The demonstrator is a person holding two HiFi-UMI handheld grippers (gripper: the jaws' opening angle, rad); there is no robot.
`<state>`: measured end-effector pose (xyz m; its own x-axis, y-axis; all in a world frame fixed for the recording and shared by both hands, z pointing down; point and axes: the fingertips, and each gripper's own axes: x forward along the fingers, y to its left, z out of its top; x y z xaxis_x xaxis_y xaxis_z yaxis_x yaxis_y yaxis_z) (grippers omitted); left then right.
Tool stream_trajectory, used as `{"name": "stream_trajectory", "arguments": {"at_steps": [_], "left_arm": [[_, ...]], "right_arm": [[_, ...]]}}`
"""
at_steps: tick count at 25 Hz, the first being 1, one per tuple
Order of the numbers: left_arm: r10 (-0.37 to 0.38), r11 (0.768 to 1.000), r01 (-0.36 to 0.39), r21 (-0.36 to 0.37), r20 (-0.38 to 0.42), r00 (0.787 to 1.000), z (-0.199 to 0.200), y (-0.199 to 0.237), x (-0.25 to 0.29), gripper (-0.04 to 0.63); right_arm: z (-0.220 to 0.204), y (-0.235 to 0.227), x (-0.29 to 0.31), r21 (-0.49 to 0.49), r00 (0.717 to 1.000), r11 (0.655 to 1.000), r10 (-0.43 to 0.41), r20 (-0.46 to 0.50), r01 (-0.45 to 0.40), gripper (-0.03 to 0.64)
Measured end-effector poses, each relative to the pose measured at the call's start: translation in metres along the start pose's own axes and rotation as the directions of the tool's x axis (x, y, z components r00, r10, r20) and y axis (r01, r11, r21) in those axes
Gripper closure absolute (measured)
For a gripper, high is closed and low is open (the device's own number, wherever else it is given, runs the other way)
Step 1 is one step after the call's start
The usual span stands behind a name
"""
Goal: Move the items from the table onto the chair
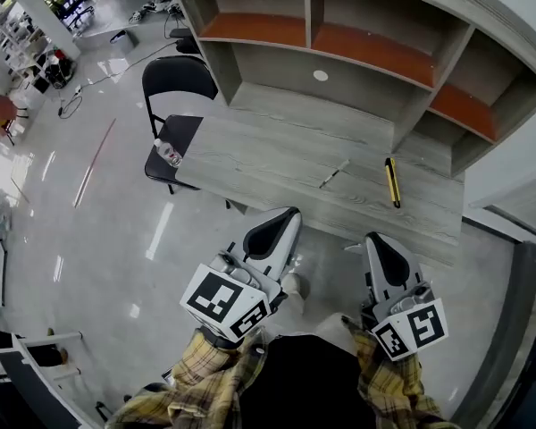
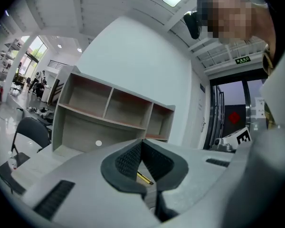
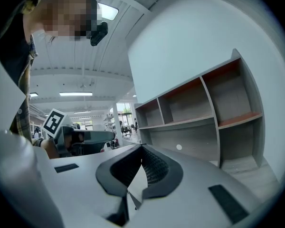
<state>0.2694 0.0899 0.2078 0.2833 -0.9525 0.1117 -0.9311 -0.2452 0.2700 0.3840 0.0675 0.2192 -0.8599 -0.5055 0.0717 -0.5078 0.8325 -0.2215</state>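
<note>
A yellow and black tool (image 1: pixel 392 182) lies on the grey table (image 1: pixel 268 150) at its right. A thin pale stick (image 1: pixel 333 173) rests near the middle. On the black chair (image 1: pixel 174 132) left of the table sits a small plastic bottle (image 1: pixel 168 154). My left gripper (image 1: pixel 290 211) and right gripper (image 1: pixel 372 237) hang side by side short of the table's front edge, both shut with nothing in them. Over the left gripper (image 2: pixel 142 140), the yellow tool (image 2: pixel 143 177) shows through the gap behind its closed tips. The right gripper (image 3: pixel 142 146) points level toward the shelves.
A tall shelf unit (image 1: pixel 357 34) with orange boards stands along the table's back; a small white disc (image 1: pixel 320 75) lies under it. Shiny floor (image 1: pixel 98 239) spreads to the left, with cables and furniture far off. A dark doorway (image 2: pixel 232 113) is at the right.
</note>
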Motion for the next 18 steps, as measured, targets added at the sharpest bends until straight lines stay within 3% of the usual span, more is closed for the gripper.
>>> {"name": "stream_trajectory", "arguments": {"at_steps": [8, 18], "left_arm": [[-0.081, 0.996, 0.079, -0.030, -0.078, 0.994, -0.012, 0.043, 0.022, 0.591], [-0.130, 0.991, 0.126, -0.045, -0.116, 0.985, -0.022, 0.048, 0.078, 0.591]], "right_arm": [[-0.021, -0.009, 0.031, 0.032, 0.991, 0.993, -0.115, -0.066, 0.117, 0.598], [-0.015, -0.053, 0.053, 0.010, 0.985, 0.988, -0.152, -0.079, 0.153, 0.600]]}}
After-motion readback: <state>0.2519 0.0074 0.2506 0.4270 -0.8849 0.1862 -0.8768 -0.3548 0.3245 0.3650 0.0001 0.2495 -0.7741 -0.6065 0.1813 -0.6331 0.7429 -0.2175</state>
